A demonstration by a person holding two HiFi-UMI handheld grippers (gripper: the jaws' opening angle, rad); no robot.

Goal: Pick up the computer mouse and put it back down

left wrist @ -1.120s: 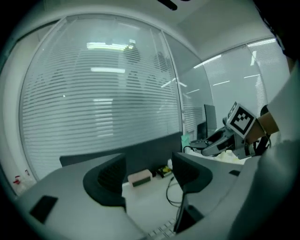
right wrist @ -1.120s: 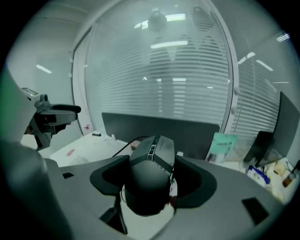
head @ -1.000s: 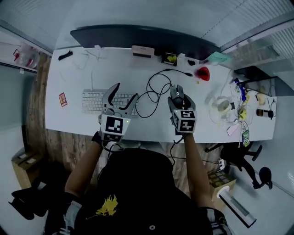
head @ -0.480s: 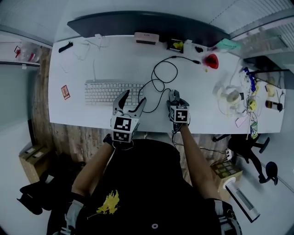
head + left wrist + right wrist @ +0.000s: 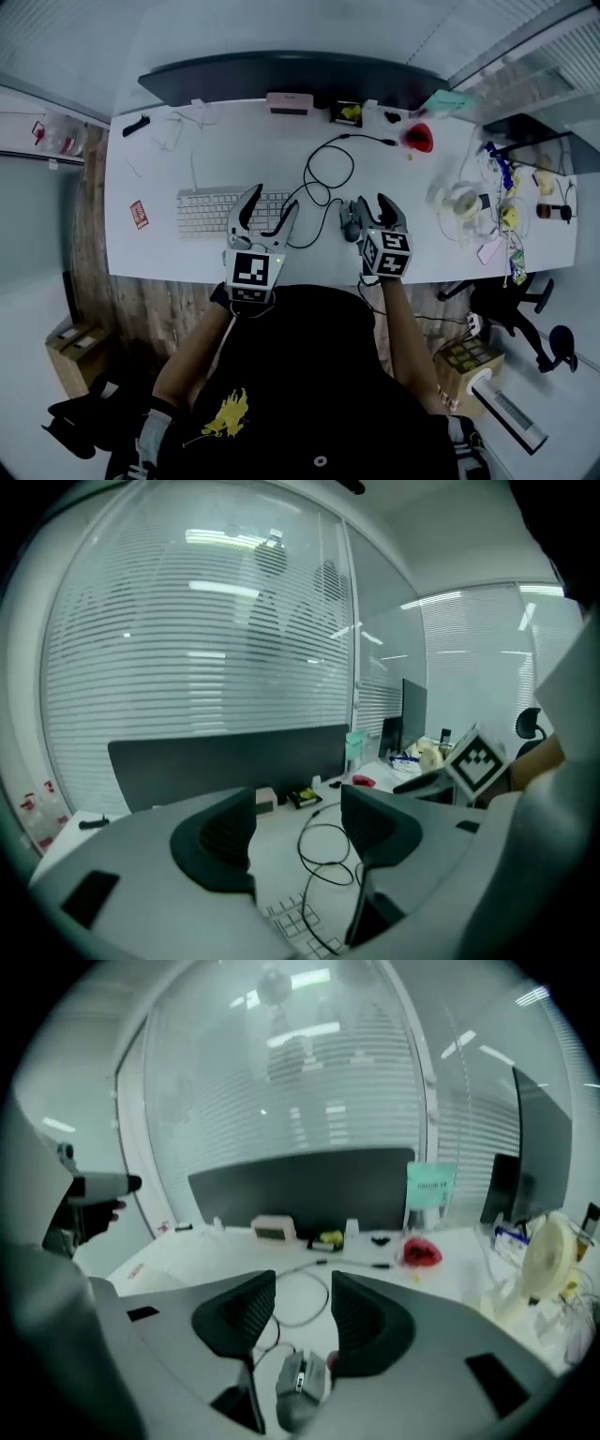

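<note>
The dark computer mouse (image 5: 351, 228) lies on the white table (image 5: 187, 150) with its cable (image 5: 323, 173) looping away behind it. My right gripper (image 5: 375, 204) hangs just over it, jaws closing. In the right gripper view the mouse (image 5: 302, 1380) sits low between the roots of the jaws, behind the pads, and no pad presses on it. The right gripper (image 5: 303, 1283) shows a gap between its pads. My left gripper (image 5: 272, 202) hovers over the right end of the white keyboard (image 5: 211, 211). Its jaws stand wide, closing slightly, with nothing between them (image 5: 298, 803).
A dark monitor (image 5: 281, 70) runs along the table's back edge, with a pink box (image 5: 289, 101) in front of it. A red object (image 5: 419, 139) and cluttered small items (image 5: 469, 202) fill the right end. A black chair (image 5: 506, 309) stands to the right.
The right gripper has drawn back toward the table's front edge; the mouse that was at its tips now lies low by its left finger. The left gripper shifted slightly right.
</note>
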